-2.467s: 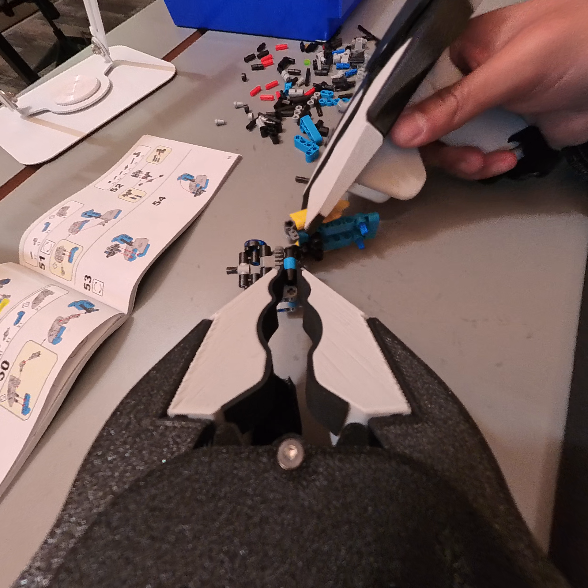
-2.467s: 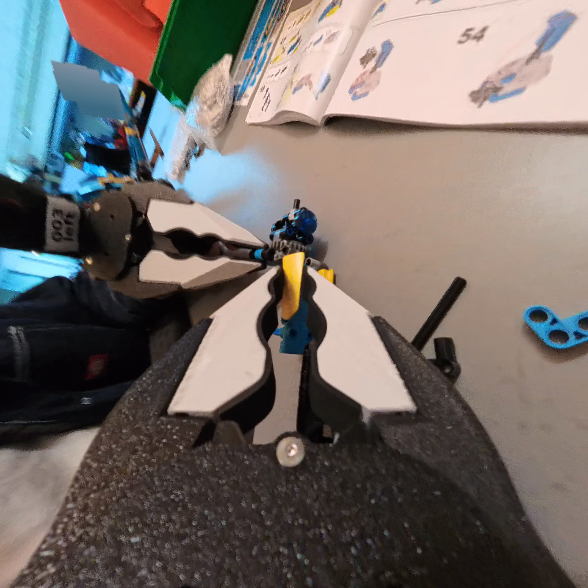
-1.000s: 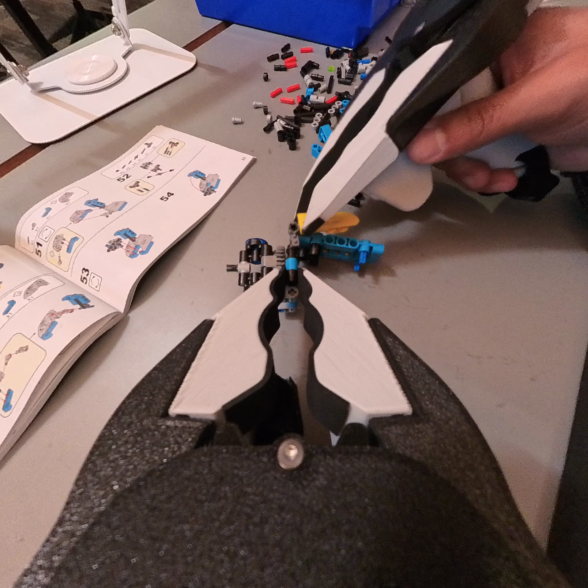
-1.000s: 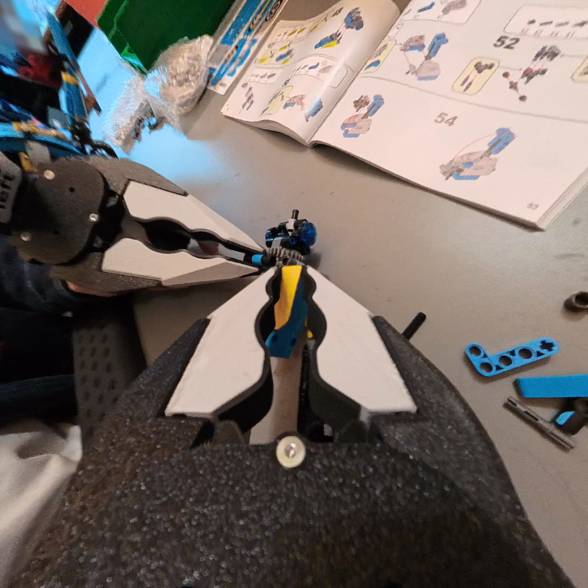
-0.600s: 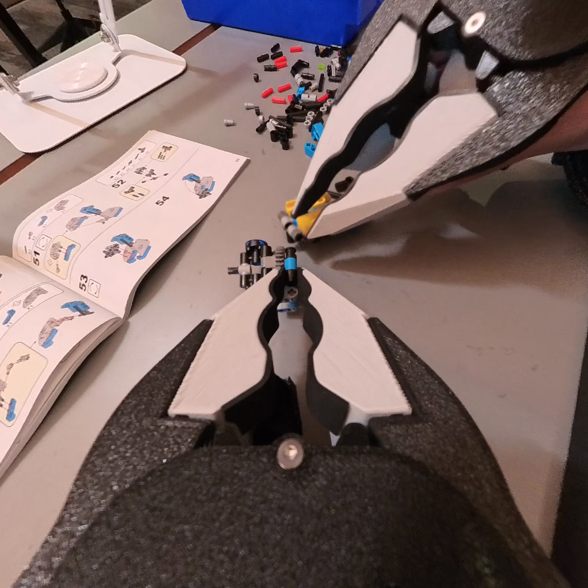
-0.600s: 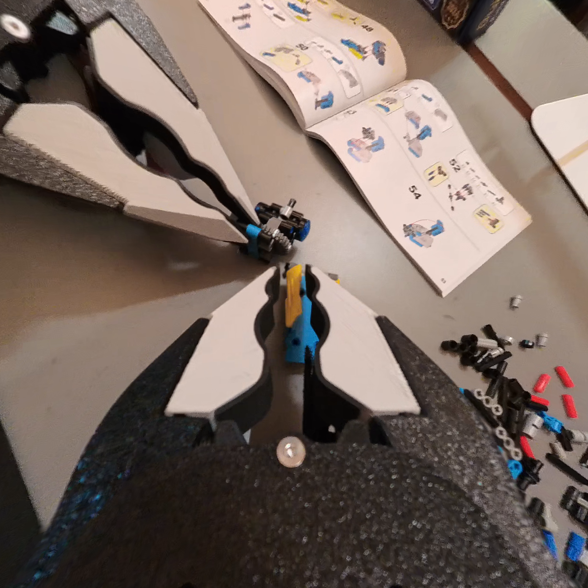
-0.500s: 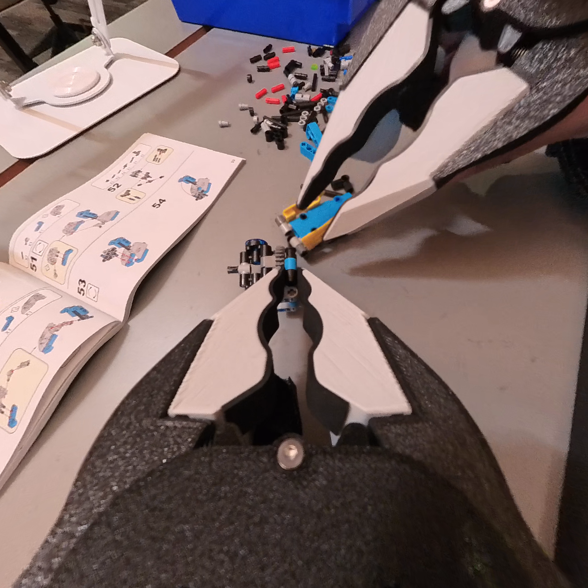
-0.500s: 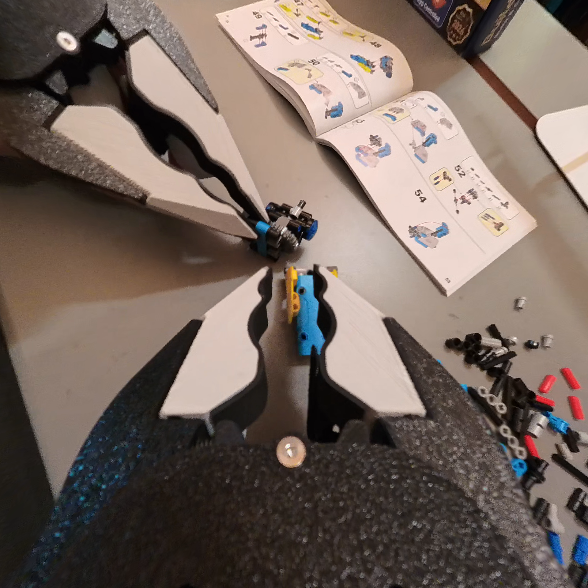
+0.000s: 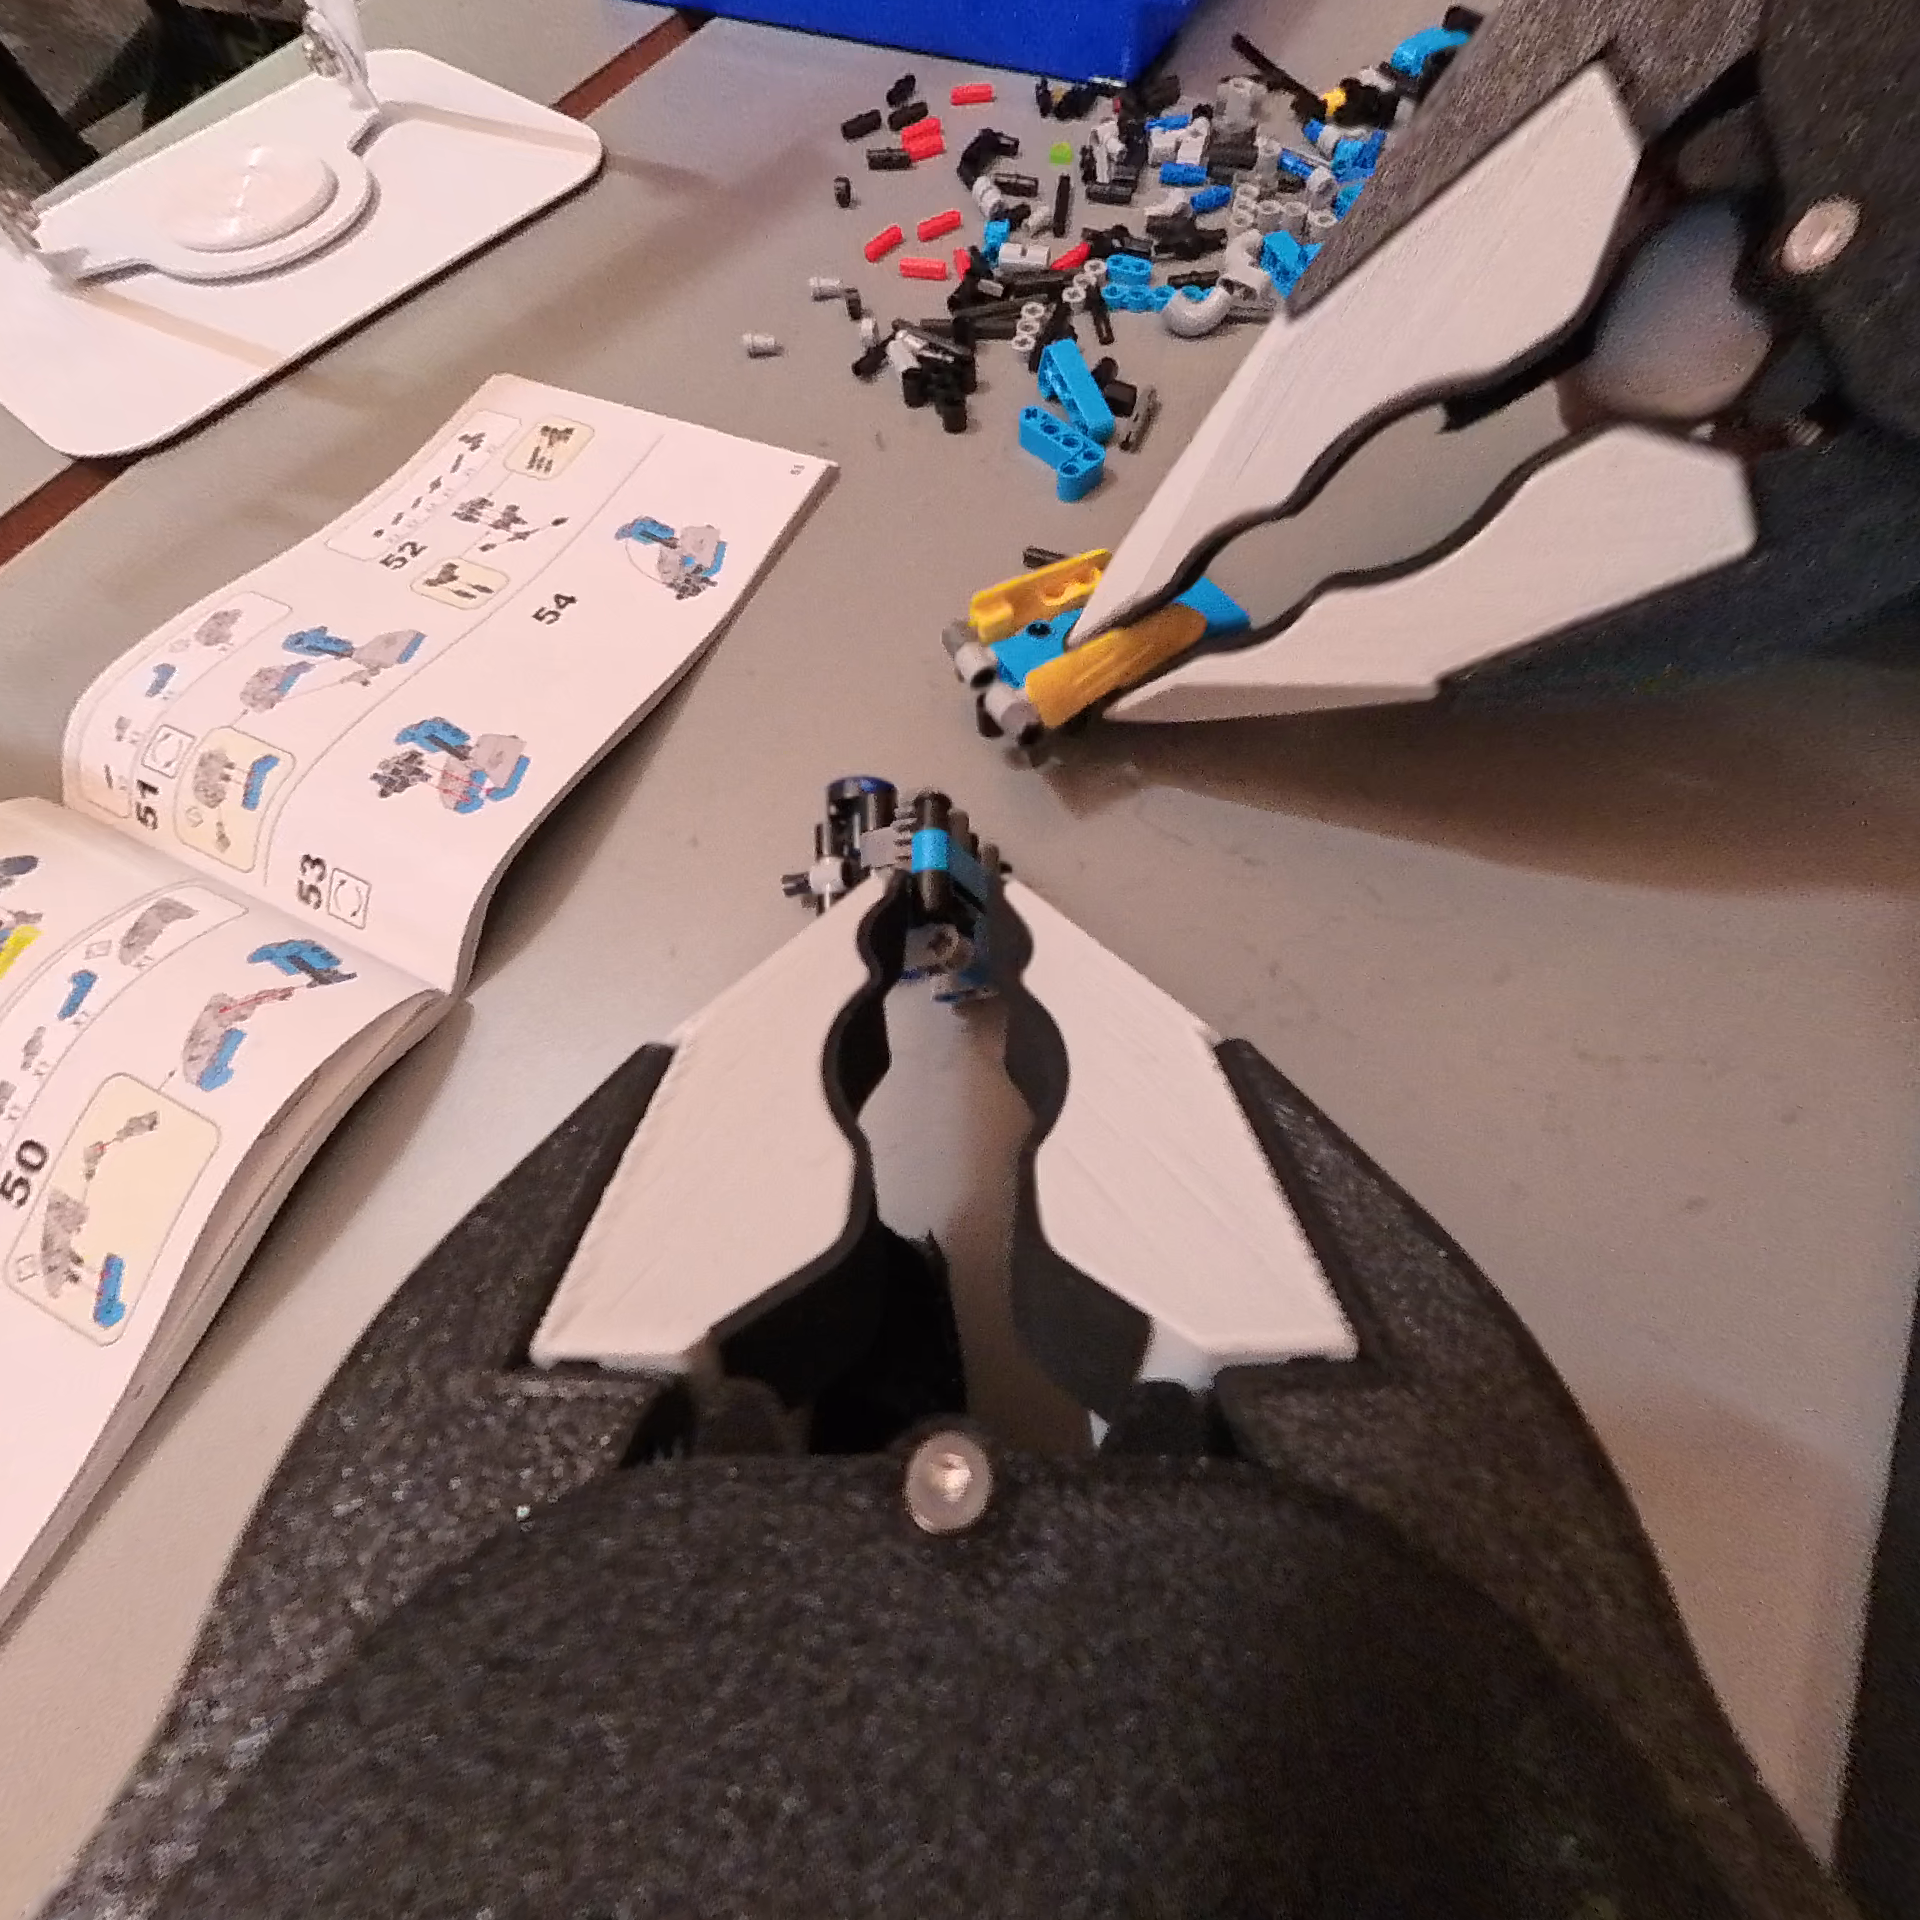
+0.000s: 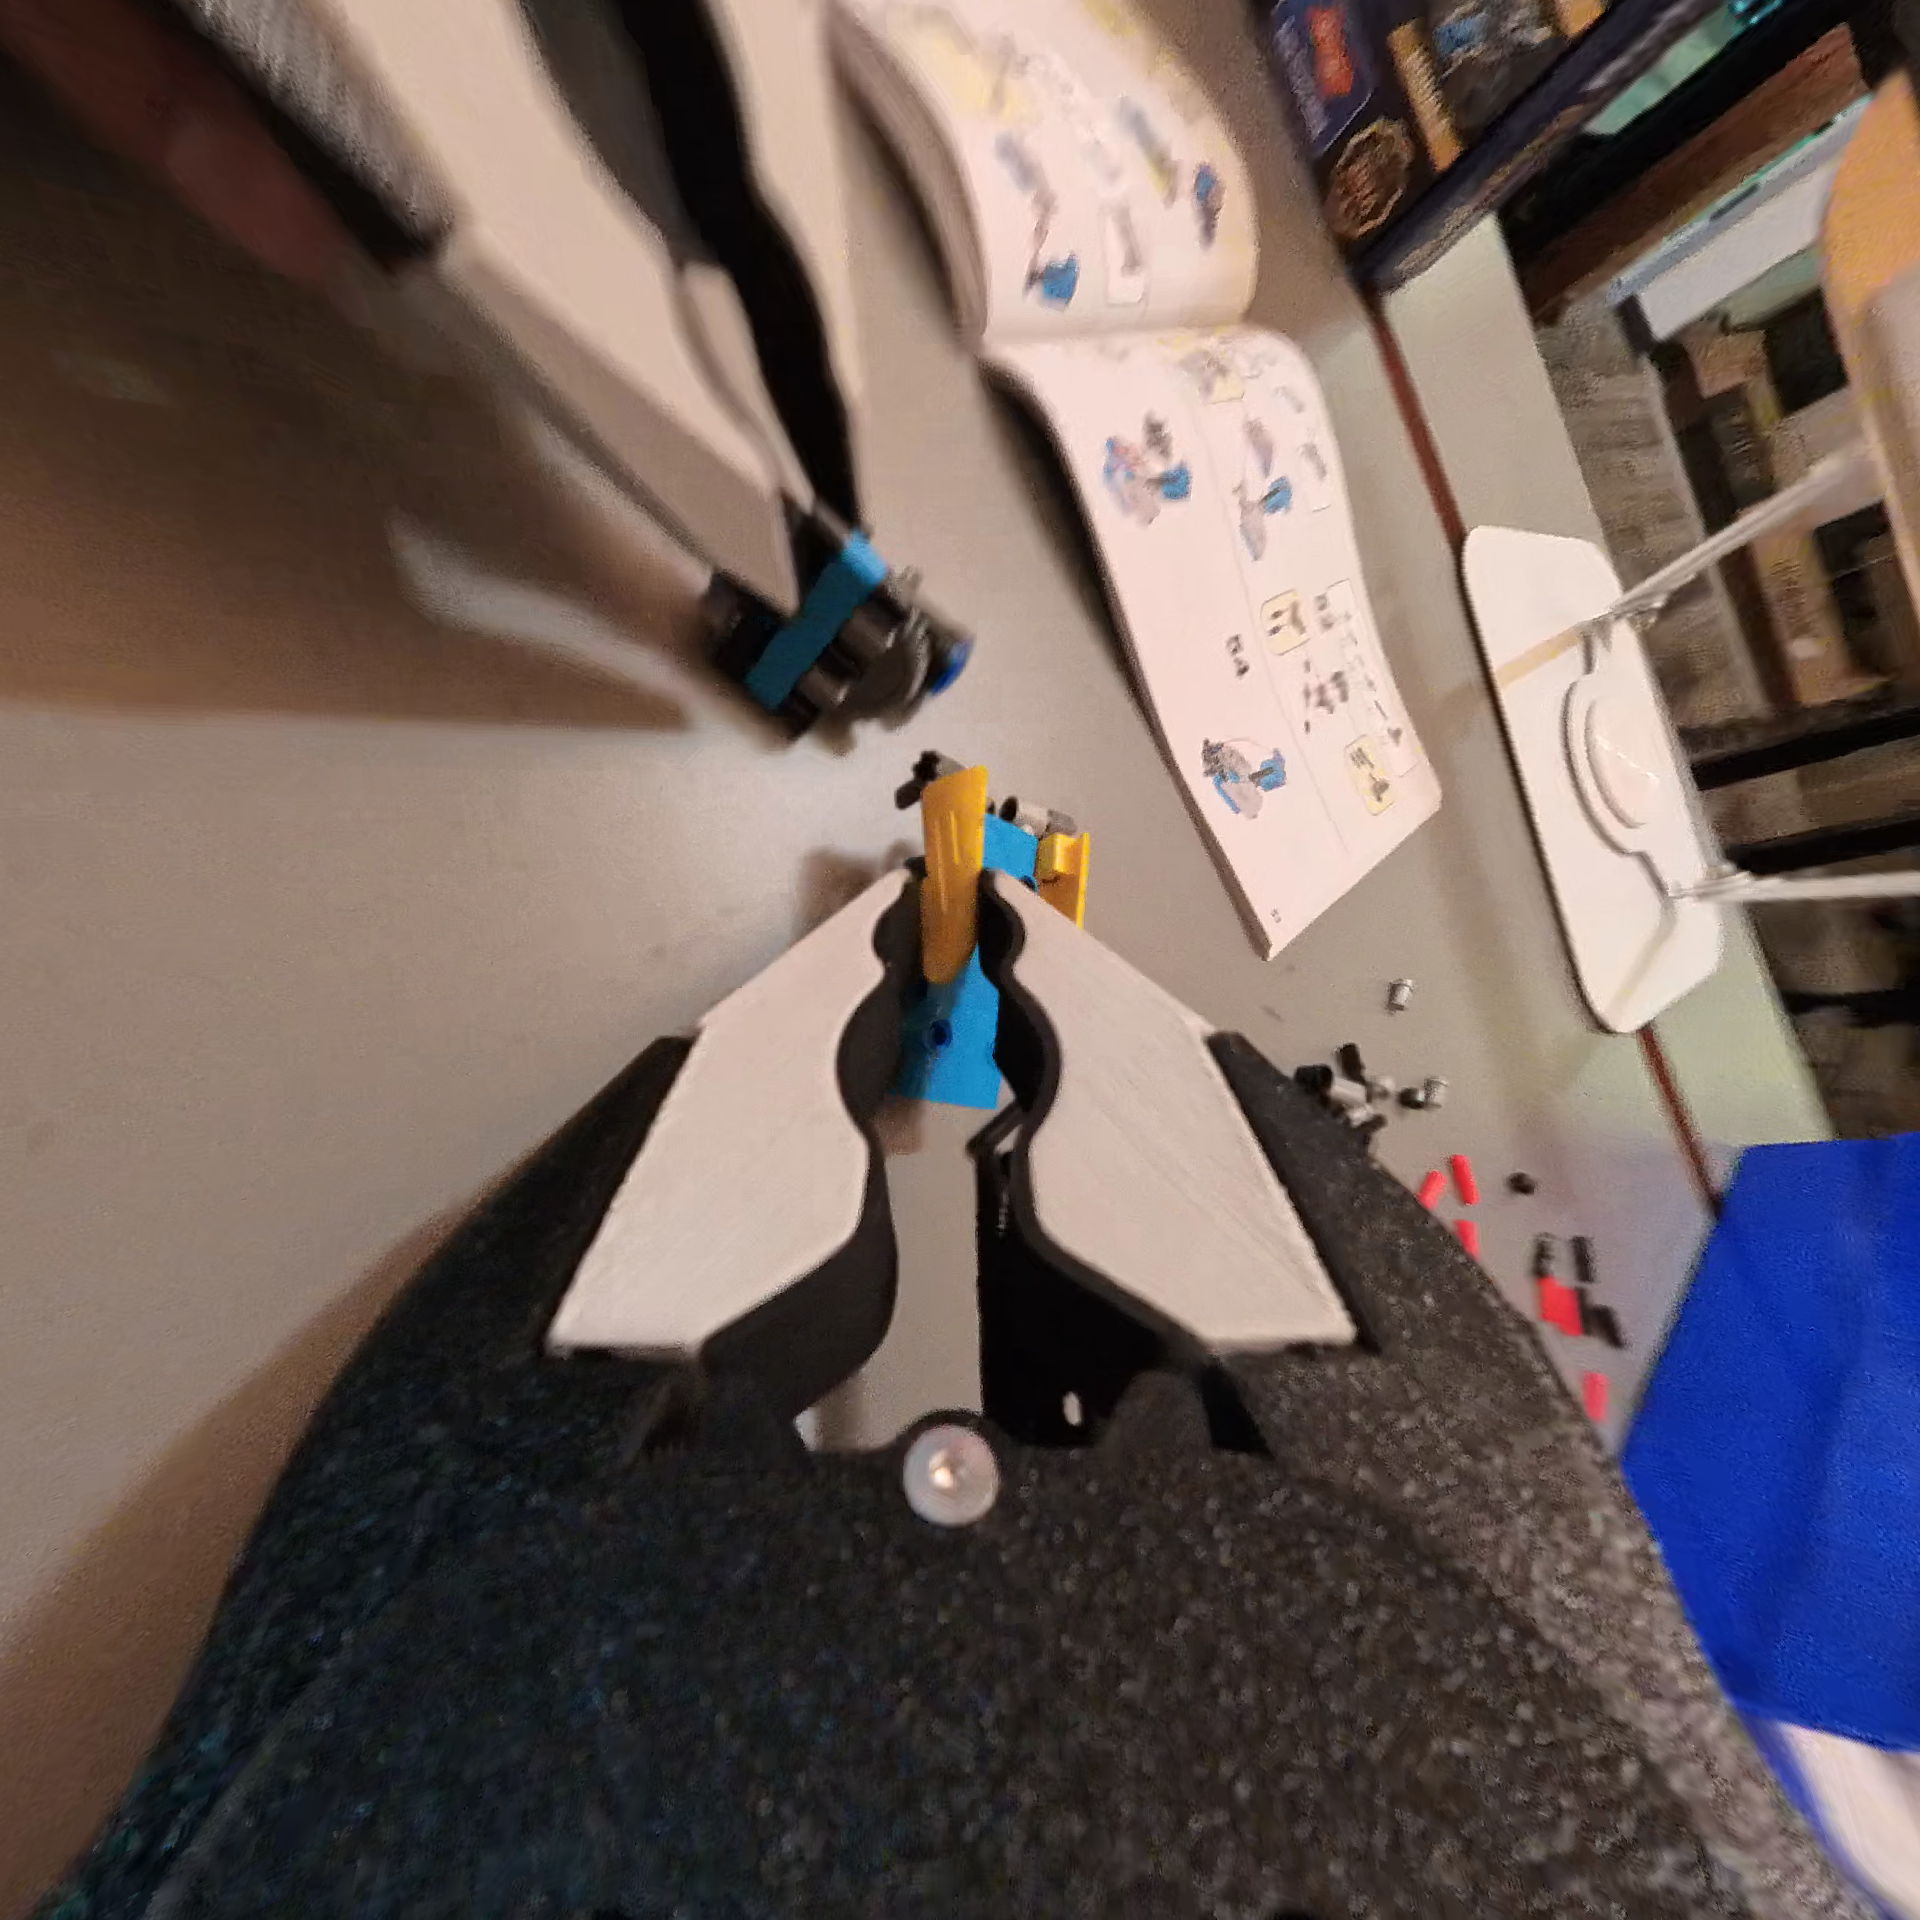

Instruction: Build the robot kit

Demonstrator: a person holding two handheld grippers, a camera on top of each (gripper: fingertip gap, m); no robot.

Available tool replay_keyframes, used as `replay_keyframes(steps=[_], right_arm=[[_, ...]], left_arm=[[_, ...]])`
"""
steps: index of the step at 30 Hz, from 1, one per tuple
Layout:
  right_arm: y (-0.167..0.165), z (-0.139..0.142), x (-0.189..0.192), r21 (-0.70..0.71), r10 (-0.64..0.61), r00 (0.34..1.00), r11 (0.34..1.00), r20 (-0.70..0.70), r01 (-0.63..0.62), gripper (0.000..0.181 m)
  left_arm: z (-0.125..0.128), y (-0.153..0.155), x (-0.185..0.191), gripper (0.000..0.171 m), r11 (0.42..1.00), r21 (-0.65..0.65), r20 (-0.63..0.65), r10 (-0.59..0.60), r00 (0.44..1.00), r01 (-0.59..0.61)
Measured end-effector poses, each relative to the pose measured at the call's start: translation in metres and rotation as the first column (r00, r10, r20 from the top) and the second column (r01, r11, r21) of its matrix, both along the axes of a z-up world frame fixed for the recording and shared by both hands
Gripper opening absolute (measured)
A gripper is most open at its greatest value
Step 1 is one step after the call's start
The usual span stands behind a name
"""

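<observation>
Left wrist view: grey table (image 9: 1455,1143) w/ an open instruction booklet (image 9: 343,748) on the left, a white stand base (image 9: 260,229) beyond it, and a scatter of small black, red, grey & blue loose parts (image 9: 1060,260) at top centre, just in front of a blue bin (image 9: 935,26). Left gripper (image 9: 940,894) is pinched tight on a small black-and-blue assembly (image 9: 914,852) that sticks out past its tips, low over the table. Right gripper (image 9: 1101,644) comes in from the upper right, tips clamped on a yellow-and-blue assembly (image 9: 1049,655), near the black one but apart from it.

Right wrist view: blurred. Right gripper (image 10: 951,894) nips the yellow-and-blue assembly (image 10: 961,935), yellow strip upright between the tips. Left gripper (image 10: 810,582) shows at upper left w/ the black-and-blue assembly (image 10: 831,644). Seen only here: shelves w/ dark boxes (image 10: 1455,114) behind the table's far edge, and the bin (image 10: 1787,1455) as a big blue blur at lower right. Booklet (image 10: 1226,540) & stand base (image 10: 1590,769) lie to the right; a few loose parts (image 10: 1507,1226) are near the bin.
</observation>
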State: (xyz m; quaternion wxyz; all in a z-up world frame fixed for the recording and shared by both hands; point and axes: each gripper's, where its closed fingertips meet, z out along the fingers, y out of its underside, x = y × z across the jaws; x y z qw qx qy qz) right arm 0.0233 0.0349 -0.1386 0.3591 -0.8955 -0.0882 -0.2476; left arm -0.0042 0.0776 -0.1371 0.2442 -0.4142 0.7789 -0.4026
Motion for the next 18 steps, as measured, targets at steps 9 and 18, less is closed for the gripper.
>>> replay_keyframes(steps=[9,18], right_arm=[[-0.006,0.152,-0.029,0.719,0.751,0.067,0.598,-0.657,0.354,0.009],[0.015,0.154,-0.064,0.702,0.787,-0.205,0.613,-0.582,0.363,0.01]], left_arm=[[0.094,-0.022,-0.02,0.036,0.797,-0.574,0.169,-0.112,0.979,0.19],[0.145,-0.039,-0.041,0.03,0.147,-0.954,0.205,-0.316,0.926,0.261]])
